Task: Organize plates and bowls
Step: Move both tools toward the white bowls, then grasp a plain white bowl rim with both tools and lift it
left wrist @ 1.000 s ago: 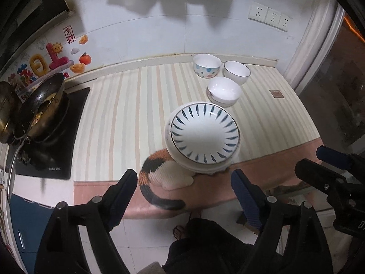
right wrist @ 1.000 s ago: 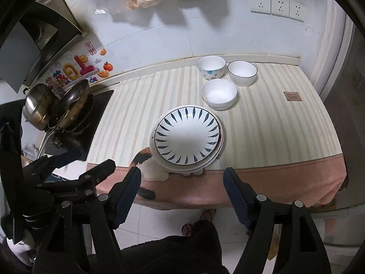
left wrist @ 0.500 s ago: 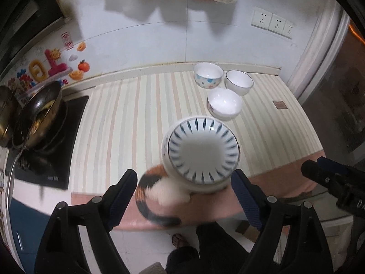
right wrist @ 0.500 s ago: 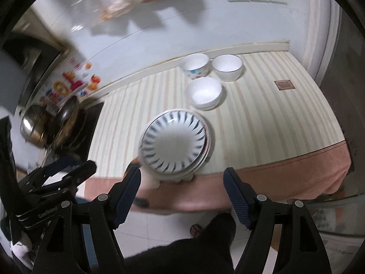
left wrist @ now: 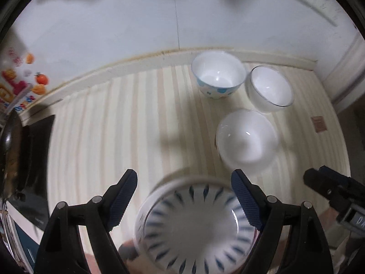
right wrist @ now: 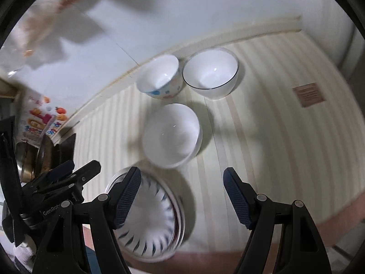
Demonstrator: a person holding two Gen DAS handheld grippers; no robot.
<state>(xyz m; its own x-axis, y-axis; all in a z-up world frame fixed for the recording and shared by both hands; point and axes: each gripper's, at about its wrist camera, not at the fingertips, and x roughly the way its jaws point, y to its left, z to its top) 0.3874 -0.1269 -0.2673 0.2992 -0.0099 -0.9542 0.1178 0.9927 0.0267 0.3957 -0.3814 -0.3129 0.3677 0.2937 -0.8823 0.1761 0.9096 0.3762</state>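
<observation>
A stack of plates (left wrist: 194, 226) with blue dashes round the rim sits at the near edge of the striped counter (left wrist: 114, 125). My left gripper (left wrist: 184, 194) hangs open just above it, nothing between its fingers. Beyond lie three bowls: a plain white bowl (left wrist: 246, 141) nearest, a blue-dotted bowl (left wrist: 217, 75) and a dark-rimmed white bowl (left wrist: 270, 89) by the wall. My right gripper (right wrist: 181, 193) is open and empty over the counter, with the plate stack (right wrist: 150, 219) under its left finger and the plain white bowl (right wrist: 172, 134) just ahead.
A black hob (left wrist: 34, 159) with a dark pan (left wrist: 10, 141) stands at the counter's left end. Colourful stickers (left wrist: 20, 86) mark the white wall. A brown label (right wrist: 309, 94) lies on the counter's right part. The pink counter edge (right wrist: 342, 214) runs along the front.
Both grippers have come down and forward over the counter, so plates and bowls look much larger. The floor and the calico cat below the edge have left view. Jaws unchanged.
</observation>
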